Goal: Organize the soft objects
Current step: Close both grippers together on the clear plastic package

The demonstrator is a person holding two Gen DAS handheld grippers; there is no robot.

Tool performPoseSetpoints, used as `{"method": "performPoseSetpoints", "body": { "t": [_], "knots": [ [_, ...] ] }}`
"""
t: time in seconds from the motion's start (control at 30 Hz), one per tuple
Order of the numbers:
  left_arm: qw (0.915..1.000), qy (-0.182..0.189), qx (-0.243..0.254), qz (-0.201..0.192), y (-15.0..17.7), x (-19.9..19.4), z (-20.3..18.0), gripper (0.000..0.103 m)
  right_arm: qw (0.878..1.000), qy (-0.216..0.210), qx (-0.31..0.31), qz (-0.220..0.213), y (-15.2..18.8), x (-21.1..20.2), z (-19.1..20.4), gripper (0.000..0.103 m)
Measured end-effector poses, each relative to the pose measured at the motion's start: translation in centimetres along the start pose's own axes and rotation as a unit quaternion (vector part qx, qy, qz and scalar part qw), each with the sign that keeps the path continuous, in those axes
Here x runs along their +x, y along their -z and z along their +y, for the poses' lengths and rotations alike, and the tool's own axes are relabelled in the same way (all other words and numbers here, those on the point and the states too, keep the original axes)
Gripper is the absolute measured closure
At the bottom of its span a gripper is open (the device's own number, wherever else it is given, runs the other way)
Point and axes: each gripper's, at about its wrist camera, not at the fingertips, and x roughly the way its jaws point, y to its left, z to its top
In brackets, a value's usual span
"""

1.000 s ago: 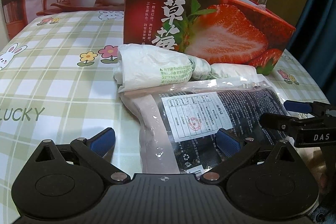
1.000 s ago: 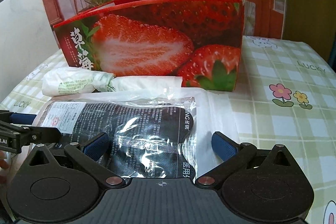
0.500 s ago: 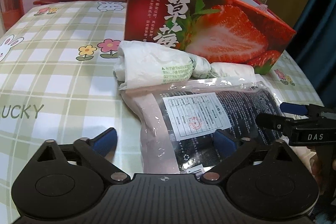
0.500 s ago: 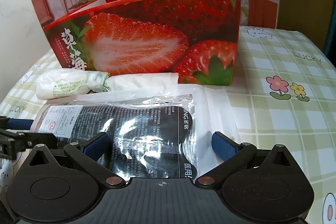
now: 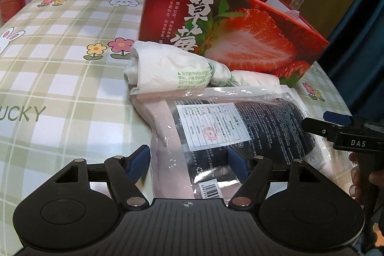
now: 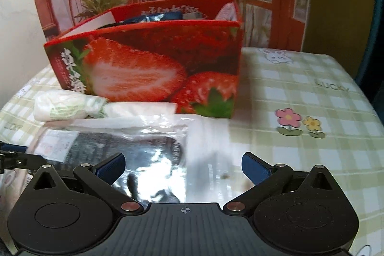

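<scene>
We see one clear packet (image 5: pixel 240 133) with dark contents and a white label, one white bundle (image 5: pixel 168 71), one strawberry box (image 5: pixel 228 40). The box holds blue and white items, hard to identify. The packet lies flat between our spread-open left gripper (image 5: pixel 189 162) and right gripper (image 6: pixel 183 166), bundle just beyond.

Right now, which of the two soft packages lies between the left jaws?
The clear plastic pouch with dark contents and a white label. The white rolled bundle lies farther off, against the strawberry box, beyond both open grippers.
</scene>
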Motion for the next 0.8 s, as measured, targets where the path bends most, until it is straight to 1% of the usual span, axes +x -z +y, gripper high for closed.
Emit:
{"method": "performPoseSetpoints", "body": {
  "t": [0.13,0.23,0.37,0.53,0.6,0.67,0.73,0.8],
  "knots": [
    [1.0,0.006,-0.001,0.0,-0.1,0.2,0.1,0.03,1.0,-0.005,0.013,0.017,0.6,0.6,-0.7,0.001],
    [1.0,0.009,0.004,0.0,-0.2,0.4,0.0,0.03,1.0,-0.013,0.004,0.027,0.7,1.0,-0.2,0.001],
    [0.9998,0.017,0.004,-0.002,-0.5,0.7,0.1,0.029,0.999,-0.031,0.0,0.029,0.6,1.6,0.2,0.001],
    [0.9995,0.031,-0.002,0.002,-1.2,1.2,0.1,0.03,0.998,-0.049,0.01,0.036,-0.1,2.4,0.8,0.001],
    [0.9988,0.048,-0.009,0.005,-1.4,1.4,0.2,0.03,0.997,-0.065,0.006,0.039,-0.3,2.2,1.1,0.007],
    [0.9982,0.058,-0.013,0.003,-1.5,1.4,0.1,0.03,0.995,-0.083,0.006,0.048,-0.3,2.1,1.5,0.01],
    [0.9979,0.064,-0.013,-0.001,-1.5,1.2,0.1,0.03,0.995,-0.085,0.002,0.053,-0.2,1.9,1.8,0.01],
    [0.9975,0.068,-0.017,-0.001,-1.5,1.1,0.1,0.03,0.994,-0.092,0.001,0.055,-0.2,1.6,1.8,0.016]
  ]
}}
